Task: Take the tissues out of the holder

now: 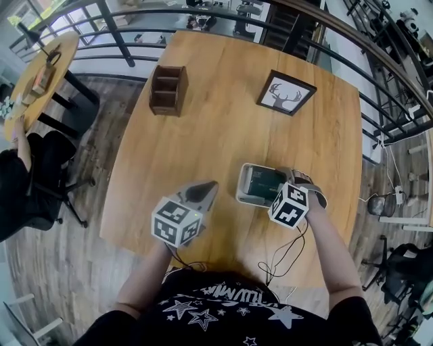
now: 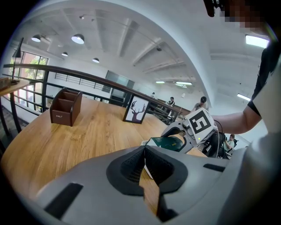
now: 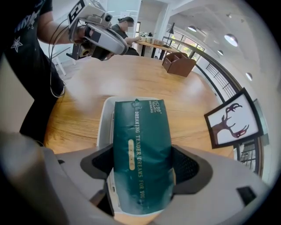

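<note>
A dark green tissue pack [image 1: 262,182] lies in a white holder [image 1: 241,193] on the wooden table, near its front right. My right gripper [image 1: 285,178] reaches in from the right. In the right gripper view its jaws press both long sides of the pack [image 3: 140,140], with the holder's rim [image 3: 104,123] showing beneath; the right gripper [image 3: 142,166] is shut on it. My left gripper [image 1: 210,186] hovers just left of the holder, apart from it. In the left gripper view the left gripper [image 2: 144,154] has its jaws together with nothing between, pointing toward the pack [image 2: 166,143].
A brown wooden organiser [image 1: 168,89] stands at the table's far left and a framed deer picture [image 1: 285,92] at far right. Cables [image 1: 287,253] hang off the front edge. A railing [image 1: 203,17] runs behind the table; a round side table [image 1: 40,71] and seated person are at left.
</note>
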The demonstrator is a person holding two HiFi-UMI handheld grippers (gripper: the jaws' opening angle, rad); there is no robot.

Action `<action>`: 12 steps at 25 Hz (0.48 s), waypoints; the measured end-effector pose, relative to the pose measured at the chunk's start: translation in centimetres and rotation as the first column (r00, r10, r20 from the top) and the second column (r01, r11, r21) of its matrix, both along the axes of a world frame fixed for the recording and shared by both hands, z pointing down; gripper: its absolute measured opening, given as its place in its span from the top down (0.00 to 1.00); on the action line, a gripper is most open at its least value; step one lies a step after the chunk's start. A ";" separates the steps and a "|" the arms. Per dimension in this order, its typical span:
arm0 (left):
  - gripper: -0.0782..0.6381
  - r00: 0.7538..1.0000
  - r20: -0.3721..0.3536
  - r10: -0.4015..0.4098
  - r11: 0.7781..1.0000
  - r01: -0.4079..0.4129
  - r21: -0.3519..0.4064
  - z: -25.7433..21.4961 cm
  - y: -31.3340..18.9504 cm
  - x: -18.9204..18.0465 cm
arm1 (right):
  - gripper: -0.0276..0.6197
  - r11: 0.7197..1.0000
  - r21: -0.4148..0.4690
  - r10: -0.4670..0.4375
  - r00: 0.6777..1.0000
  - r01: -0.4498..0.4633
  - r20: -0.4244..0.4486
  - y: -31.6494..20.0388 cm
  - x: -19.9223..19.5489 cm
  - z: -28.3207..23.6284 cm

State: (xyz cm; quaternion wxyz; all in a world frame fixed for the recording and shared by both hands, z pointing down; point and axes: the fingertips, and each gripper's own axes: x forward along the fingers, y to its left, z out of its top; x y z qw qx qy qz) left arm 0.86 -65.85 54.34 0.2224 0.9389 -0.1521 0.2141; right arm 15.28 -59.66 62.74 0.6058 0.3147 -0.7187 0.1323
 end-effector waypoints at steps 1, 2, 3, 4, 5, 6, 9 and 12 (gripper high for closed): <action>0.87 1.000 0.001 0.000 1.000 0.000 -0.001 0.1 0.0 0.0 | 0.39 1.000 -0.005 0.002 1.000 -0.002 -0.011 -0.1 0.0 0.1; 0.87 1.000 0.003 0.000 1.000 0.000 -0.002 0.2 0.0 0.1 | 0.39 1.000 -0.012 0.004 1.000 -0.004 -0.022 -0.1 0.0 0.2; 0.87 1.000 0.003 0.001 1.000 -0.001 -0.002 0.2 0.0 0.2 | 0.39 1.000 -0.019 0.006 0.999 -0.006 -0.032 -0.1 0.0 0.3; 0.87 1.000 0.003 0.003 1.000 -0.003 -0.002 0.2 0.2 0.3 | 0.39 1.000 -0.024 0.006 0.999 -0.007 -0.039 0.0 0.0 0.4; 0.87 1.000 0.003 0.005 1.000 -0.005 -0.002 0.2 0.4 0.4 | 0.40 1.000 -0.026 0.007 0.999 -0.008 -0.044 0.0 0.1 0.4; 0.87 1.000 0.003 0.008 1.000 -0.008 -0.001 0.1 0.6 0.5 | 0.40 1.000 -0.025 0.007 0.999 -0.008 -0.045 0.1 0.1 0.4; 0.87 1.000 0.004 0.015 1.000 -0.015 0.003 0.0 1.1 0.7 | 0.40 1.000 -0.003 0.011 0.999 -0.012 -0.037 0.0 0.1 0.3; 0.87 1.000 0.004 0.015 1.000 -0.015 0.007 -0.2 1.7 0.6 | 0.40 0.999 0.026 0.019 0.999 -0.019 -0.027 0.0 0.0 0.2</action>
